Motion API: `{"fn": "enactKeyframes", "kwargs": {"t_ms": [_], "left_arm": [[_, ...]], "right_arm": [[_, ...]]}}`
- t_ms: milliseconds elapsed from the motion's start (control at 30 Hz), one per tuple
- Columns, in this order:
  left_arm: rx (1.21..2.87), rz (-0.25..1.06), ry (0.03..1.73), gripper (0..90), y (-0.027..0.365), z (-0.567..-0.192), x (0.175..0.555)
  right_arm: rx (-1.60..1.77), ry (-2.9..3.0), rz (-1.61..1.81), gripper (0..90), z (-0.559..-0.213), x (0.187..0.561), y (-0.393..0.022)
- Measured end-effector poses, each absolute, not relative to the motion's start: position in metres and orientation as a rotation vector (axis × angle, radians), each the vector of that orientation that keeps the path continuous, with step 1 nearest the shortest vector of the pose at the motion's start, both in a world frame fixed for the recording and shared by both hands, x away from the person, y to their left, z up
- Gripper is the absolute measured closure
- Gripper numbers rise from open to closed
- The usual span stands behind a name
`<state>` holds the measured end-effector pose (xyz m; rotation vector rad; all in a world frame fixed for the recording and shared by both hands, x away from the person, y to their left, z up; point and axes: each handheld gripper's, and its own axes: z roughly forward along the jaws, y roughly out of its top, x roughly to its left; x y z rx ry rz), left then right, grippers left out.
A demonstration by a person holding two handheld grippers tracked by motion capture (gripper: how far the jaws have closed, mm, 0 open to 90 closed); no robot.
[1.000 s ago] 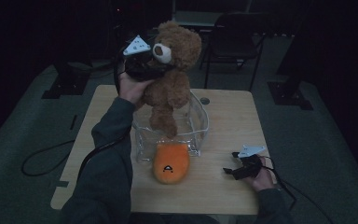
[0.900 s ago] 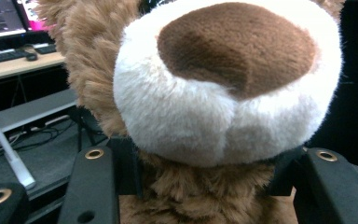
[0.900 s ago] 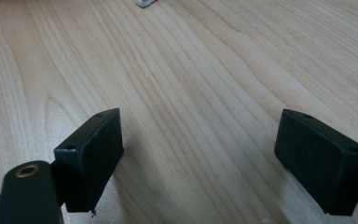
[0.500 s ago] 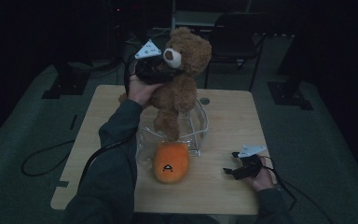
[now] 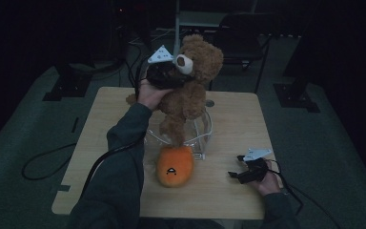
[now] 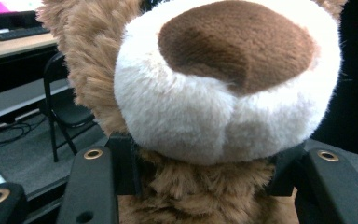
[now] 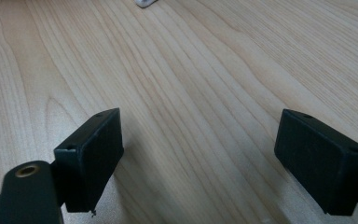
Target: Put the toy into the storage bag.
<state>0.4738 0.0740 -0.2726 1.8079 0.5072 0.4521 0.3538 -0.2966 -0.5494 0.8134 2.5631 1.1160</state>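
Lt gripper (image 5: 171,76) clamps the teddy bear (image 5: 188,95) at the neck, jaws either side just under the muzzle in the left gripper view, fur bulging between the pads. You hold the bear upright above the desk's middle, nearer the far edge, its feet dangling at the mouth of the clear container (image 5: 205,136). Step in hand, by my reading: lower the bear into that container. Keep the clamp as is; the neck is soft and could slip if eased. Bring it straight down, legs first, centred on the opening. The walls are thin and see-through, hard to judge in this dim light, so go slow and watch the feet. Release only once the body is bearing on the bottom.

Bear: plush, mid-brown shaggy pile, white muzzle (image 6: 223,98) with dark brown nose patch, rounded ears; limbs hang limp. Will squash readily, no rigid parts seen.

Orange plush toy (image 5: 174,167) lies just in front of the container, toward the near edge; don't knock it.

Rt gripper (image 5: 245,174) rests near the desk's near-right corner, jaws wide apart, bare wood (image 7: 191,93) between them, nothing held.
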Motion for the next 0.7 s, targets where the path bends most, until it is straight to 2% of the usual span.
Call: {"fn": "enactKeyframes", "kwargs": {"t_ms": [700], "left_arm": [[1.863,0.377,0.489,42.3,0.056,-0.293,0.483]], "right_arm": [[0.807,2.563,1.114,14.7,-0.55,0.354,-0.297]]}}
